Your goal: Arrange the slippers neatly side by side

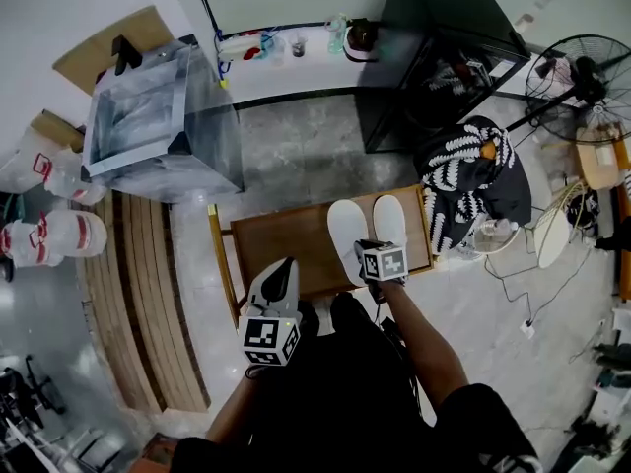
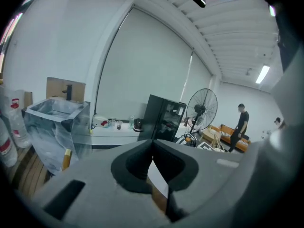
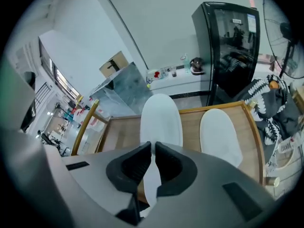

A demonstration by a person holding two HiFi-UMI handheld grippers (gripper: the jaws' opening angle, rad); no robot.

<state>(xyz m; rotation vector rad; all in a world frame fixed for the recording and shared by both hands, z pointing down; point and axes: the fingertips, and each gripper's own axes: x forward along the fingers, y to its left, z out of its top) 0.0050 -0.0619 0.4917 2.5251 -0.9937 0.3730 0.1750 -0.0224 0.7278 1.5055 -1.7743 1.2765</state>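
Observation:
Two white slippers lie side by side on a low wooden table (image 1: 286, 239), toes pointing away from me. The left slipper (image 1: 345, 230) (image 3: 160, 118) has its heel between the jaws of my right gripper (image 1: 367, 252) (image 3: 153, 149), which is shut on it. Just to its right lies the right slipper (image 1: 390, 221) (image 3: 219, 134), free of any grip. My left gripper (image 1: 283, 266) (image 2: 152, 156) hangs near the table's front left corner, raised and aimed out into the room. Its jaws are shut with nothing held.
A clear plastic bin (image 1: 163, 121) stands beyond the table's left end. A black cabinet (image 1: 444, 47) and a black-and-white patterned cloth (image 1: 473, 180) are at the right, with a floor fan (image 1: 582, 72) behind. A slatted wooden board (image 1: 138, 294) lies left. A person (image 2: 241, 123) stands far off.

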